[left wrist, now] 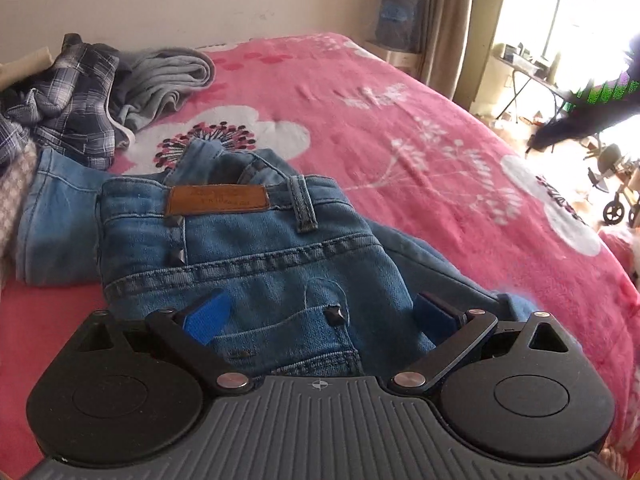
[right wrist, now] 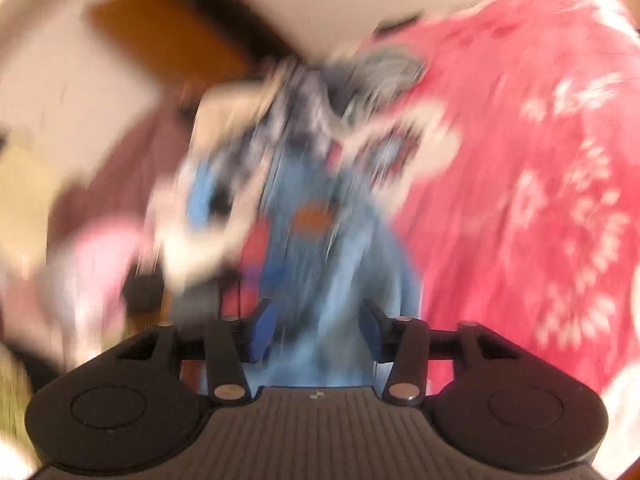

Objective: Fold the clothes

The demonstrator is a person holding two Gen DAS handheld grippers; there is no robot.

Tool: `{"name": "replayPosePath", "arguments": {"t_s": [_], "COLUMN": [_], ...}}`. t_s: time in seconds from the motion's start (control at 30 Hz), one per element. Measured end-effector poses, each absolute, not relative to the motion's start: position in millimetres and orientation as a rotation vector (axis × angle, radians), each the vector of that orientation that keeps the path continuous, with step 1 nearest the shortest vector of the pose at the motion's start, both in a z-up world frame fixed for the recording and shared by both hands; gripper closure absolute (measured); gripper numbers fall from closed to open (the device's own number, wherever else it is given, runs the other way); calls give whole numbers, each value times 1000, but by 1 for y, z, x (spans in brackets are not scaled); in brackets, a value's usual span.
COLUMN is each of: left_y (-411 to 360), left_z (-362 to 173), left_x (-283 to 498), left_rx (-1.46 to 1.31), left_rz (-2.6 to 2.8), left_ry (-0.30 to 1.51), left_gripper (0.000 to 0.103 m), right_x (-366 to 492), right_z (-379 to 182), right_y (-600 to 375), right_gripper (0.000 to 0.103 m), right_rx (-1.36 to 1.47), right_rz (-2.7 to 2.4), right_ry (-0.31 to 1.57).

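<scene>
Left gripper [left wrist: 320, 316] hovers low over the folded blue jeans [left wrist: 248, 256], its blue-padded fingers [left wrist: 206, 316] spread wide with denim under the gap and nothing pinched. The jeans lie on a pink flowered blanket [left wrist: 440, 168], waistband and brown leather patch [left wrist: 216, 199] toward 12 o'clock, a back pocket nearest the camera. At 10 o'clock from the jeans, a plaid garment [left wrist: 72, 104] and a rolled grey garment [left wrist: 168, 80] sit heaped against the wall, touching each other. A curtain [left wrist: 448, 20] hangs at 1 o'clock beside a bright window.

Right gripper [right wrist: 316, 336] shows in a heavily blurred view. Its fingers [right wrist: 262, 334] stand partly apart with pale blue denim [right wrist: 320, 300] between them; whether the pads actually clamp the cloth cannot be told. The pink blanket [right wrist: 520, 160] fills the 3 o'clock side.
</scene>
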State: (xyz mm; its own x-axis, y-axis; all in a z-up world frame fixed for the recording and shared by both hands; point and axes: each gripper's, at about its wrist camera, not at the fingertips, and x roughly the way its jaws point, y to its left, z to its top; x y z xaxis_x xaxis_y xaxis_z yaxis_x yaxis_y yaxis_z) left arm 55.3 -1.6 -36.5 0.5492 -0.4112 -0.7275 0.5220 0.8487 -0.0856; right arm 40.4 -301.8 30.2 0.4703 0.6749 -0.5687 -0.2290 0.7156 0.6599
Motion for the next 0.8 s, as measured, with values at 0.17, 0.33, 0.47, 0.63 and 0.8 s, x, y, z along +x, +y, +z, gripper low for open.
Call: {"name": "replayPosePath", "arguments": {"t_s": [0.17,0.33,0.47,0.63,0.8], "left_y": [-1,7,23,47,74], "left_z": [-28,-25,-18,-12,-9], "left_x": [48,42,39,31,23], "left_rx": [170,165,79,-3,-65], "left_rz": [-550,-549,-575,-559,-480], "left_ry": [808,796,792,786,819], "left_gripper": [4,4,2,2,1], "right_x": [82,95,91,100,108], "right_z": [-35,-61,-32,-22,-18], "right_y": [-259,-226,-198,-157,-117], "right_gripper": [51,57,57,57,57], "right_rx": [576,637,619,641,656], "right_rz": [573,665,854,1011,1148], "right_ry": [1084,1130,1008,1003,1029]}}
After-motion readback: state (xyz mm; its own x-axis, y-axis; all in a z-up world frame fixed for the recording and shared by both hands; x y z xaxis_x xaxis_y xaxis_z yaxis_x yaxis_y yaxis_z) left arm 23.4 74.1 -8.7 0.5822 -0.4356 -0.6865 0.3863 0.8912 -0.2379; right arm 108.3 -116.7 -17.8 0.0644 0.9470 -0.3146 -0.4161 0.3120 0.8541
